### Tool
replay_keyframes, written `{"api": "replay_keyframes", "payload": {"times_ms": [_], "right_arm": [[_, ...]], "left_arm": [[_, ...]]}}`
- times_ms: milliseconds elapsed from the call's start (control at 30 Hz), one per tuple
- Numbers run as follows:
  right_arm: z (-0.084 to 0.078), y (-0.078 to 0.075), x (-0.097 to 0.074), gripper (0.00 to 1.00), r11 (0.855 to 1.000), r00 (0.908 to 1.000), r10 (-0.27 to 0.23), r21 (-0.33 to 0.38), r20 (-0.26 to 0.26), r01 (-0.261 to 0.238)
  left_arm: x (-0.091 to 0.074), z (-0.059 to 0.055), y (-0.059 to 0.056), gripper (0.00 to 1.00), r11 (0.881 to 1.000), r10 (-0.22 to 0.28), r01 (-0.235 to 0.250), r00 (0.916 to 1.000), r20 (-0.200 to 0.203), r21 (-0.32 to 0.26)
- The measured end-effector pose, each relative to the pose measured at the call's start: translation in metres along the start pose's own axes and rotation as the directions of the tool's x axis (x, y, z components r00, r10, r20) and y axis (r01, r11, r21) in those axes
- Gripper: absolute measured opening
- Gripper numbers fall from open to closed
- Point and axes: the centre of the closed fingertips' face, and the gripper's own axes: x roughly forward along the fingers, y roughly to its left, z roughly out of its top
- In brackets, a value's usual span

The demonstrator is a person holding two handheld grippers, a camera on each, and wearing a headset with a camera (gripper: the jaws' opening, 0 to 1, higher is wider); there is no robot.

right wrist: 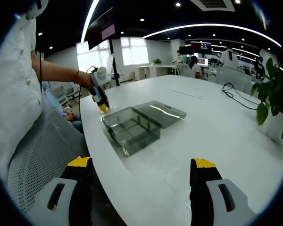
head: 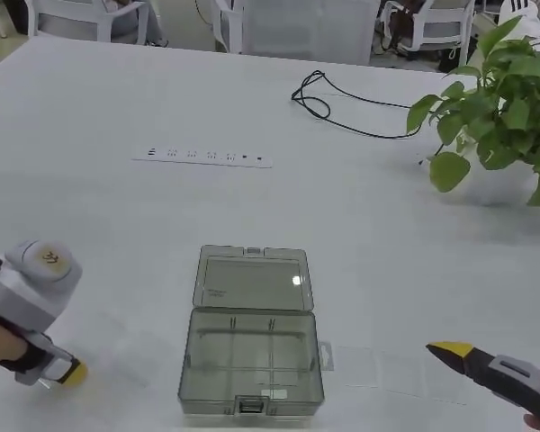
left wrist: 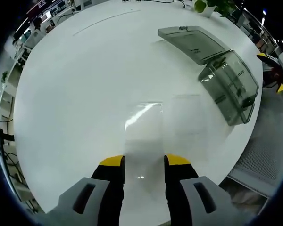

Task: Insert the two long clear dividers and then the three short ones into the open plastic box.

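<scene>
Ahead of left gripper [left wrist: 144,161], jaws apart and empty, clear divider [left wrist: 142,120] lies flat on white table [left wrist: 85,94], near open plastic box [left wrist: 228,87]. Right gripper [right wrist: 141,163] wide apart. Best: pinch one edge, tilt upright, match wall slots.

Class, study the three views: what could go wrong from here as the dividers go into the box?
1. The clear dividers lie flat on the white table, nearly invisible; the left hand-held gripper might slip off an edge or push one along.
2. The clear pieces right of the box lie near the table edge; the right hand-held gripper could nudge one off.
</scene>
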Motion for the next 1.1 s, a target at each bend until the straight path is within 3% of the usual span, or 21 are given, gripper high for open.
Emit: {"api": "replay_keyframes", "payload": {"times_ms": [1100], "right_arm": [[0.0010, -0.0005, -0.0020, 0.85, 1.000, 1.0000, -0.002, -0.009, -0.009, 0.002]], "left_arm": [[-0.0016, 0.0001, -0.0021, 0.31, 1.000, -0.024, 0.024, 0.9997, -0.010, 0.001]]}}
